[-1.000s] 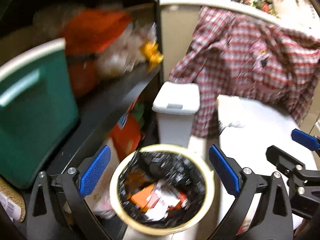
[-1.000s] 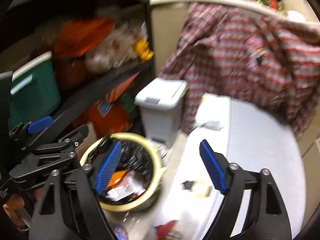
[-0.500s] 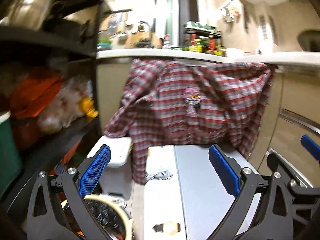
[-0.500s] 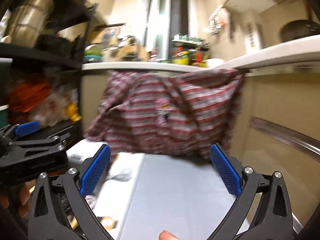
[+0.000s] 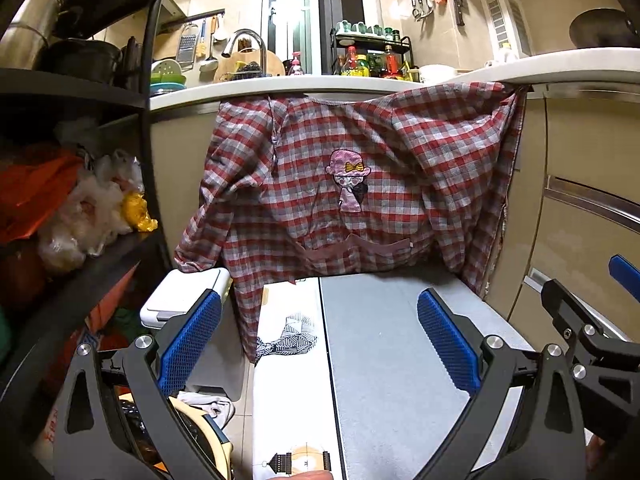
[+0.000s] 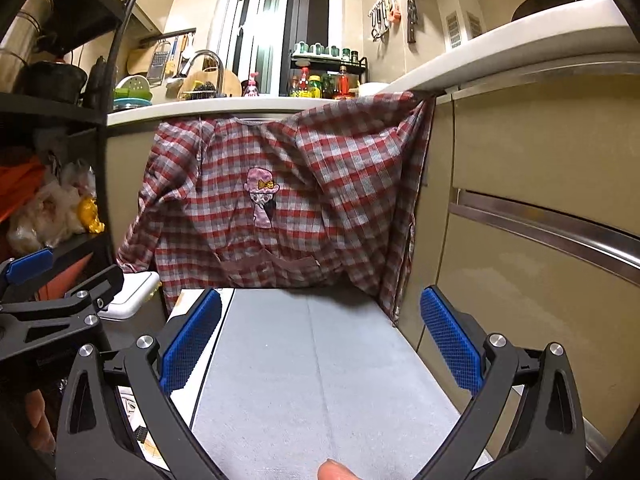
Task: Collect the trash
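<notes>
My left gripper (image 5: 320, 344) is open and empty, raised and facing the kitchen counter. My right gripper (image 6: 320, 344) is open and empty beside it; it also shows at the right edge of the left wrist view (image 5: 592, 320). The yellow-rimmed trash bin with a black liner (image 5: 208, 440) shows only as a sliver at the lower left, behind my left finger. A small black-and-white patterned scrap (image 5: 290, 336) lies on the white mat (image 5: 288, 400) on the floor. No trash is held.
A red plaid apron (image 5: 340, 184) hangs from the counter edge (image 5: 280, 88). A small white lidded bin (image 5: 180, 300) stands under it at left. A black shelf rack (image 5: 80, 264) with bags is on the left, cabinet drawers (image 6: 540, 260) on the right, a grey mat (image 6: 312, 380) below.
Both grippers have tilted up from looking down into the trash bin to facing the counter and apron. The bin has dropped almost out of view. Both stayed open.
</notes>
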Demonstrator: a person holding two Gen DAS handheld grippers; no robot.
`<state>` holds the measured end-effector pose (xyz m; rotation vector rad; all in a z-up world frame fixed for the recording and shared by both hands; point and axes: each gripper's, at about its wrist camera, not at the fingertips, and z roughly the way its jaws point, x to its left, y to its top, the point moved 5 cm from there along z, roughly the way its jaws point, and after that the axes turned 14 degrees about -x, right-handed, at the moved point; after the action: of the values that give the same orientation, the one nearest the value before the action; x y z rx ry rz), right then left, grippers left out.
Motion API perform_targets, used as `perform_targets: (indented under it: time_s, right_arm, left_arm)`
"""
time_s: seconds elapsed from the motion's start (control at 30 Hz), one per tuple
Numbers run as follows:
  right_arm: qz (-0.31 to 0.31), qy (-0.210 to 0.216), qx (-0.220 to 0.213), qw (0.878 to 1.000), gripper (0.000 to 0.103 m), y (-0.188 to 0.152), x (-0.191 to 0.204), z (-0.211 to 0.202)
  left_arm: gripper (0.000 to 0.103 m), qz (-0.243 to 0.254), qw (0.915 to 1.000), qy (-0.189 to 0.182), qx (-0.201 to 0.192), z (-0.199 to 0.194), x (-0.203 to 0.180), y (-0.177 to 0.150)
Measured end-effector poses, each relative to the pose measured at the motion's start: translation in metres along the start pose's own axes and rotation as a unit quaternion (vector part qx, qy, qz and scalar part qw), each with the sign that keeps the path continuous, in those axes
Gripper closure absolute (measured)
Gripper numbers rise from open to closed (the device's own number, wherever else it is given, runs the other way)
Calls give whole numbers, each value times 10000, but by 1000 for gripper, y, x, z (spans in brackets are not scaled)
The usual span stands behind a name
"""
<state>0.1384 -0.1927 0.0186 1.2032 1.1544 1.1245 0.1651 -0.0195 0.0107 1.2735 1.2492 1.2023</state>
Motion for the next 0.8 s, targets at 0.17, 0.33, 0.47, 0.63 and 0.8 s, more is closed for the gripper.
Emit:
perform_targets:
  time_s: [0.17, 0.33, 0.47, 0.63, 0.8]
  right_arm:
    - [-61, 45, 30, 10000, 5, -5, 4, 4]
    - [-31, -14, 76, 10000, 5, -7, 1, 4]
    - [10, -46, 118, 9999, 5, -8, 0, 4]
    - [-12, -24, 148, 9999, 5, -9, 2, 5]
    - [-29, -15, 180, 9998, 5, -12, 4, 4]
  left_arm:
    - [8, 26, 10000, 73, 43, 6, 3, -3]
    - [8, 43, 9999, 47, 90, 6, 3, -5]
    - [8, 59, 9999, 78, 72, 5, 3, -4]
    - [8, 15, 9999, 116, 79, 4, 8, -4]
    - [8, 10, 9999, 138, 90, 5, 10, -4]
